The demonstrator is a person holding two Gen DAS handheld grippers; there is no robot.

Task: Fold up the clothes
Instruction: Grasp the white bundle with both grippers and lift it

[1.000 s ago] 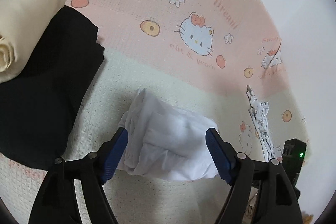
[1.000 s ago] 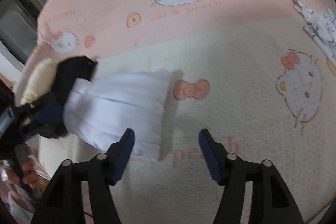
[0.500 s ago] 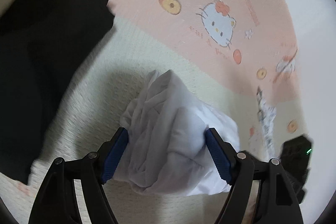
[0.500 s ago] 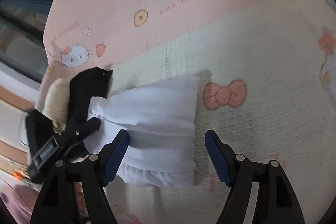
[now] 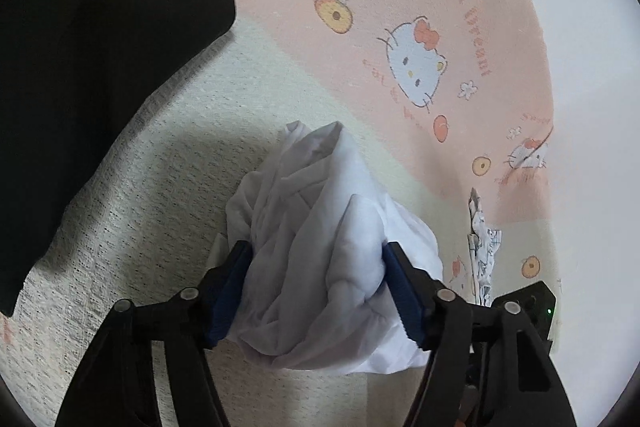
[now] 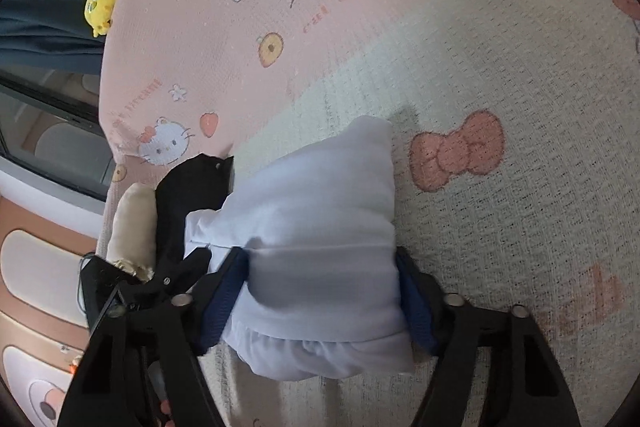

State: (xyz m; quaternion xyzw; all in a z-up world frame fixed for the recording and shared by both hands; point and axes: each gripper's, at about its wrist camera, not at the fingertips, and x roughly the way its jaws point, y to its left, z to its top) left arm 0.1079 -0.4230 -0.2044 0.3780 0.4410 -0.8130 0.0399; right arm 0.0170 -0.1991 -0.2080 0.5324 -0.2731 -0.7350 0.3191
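white garment [image 5: 320, 251], clamped between both hand-held grippers

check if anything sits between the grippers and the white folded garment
Nothing visible does. The left gripper and the right gripper each have the white garment directly between their pads, pinched from opposite ends. The black garment lies off to the side.

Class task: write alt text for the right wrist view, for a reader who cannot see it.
The right gripper is shut on a folded white garment lying on a pink and cream cartoon-cat blanket. A black garment and a cream roll lie at its left.
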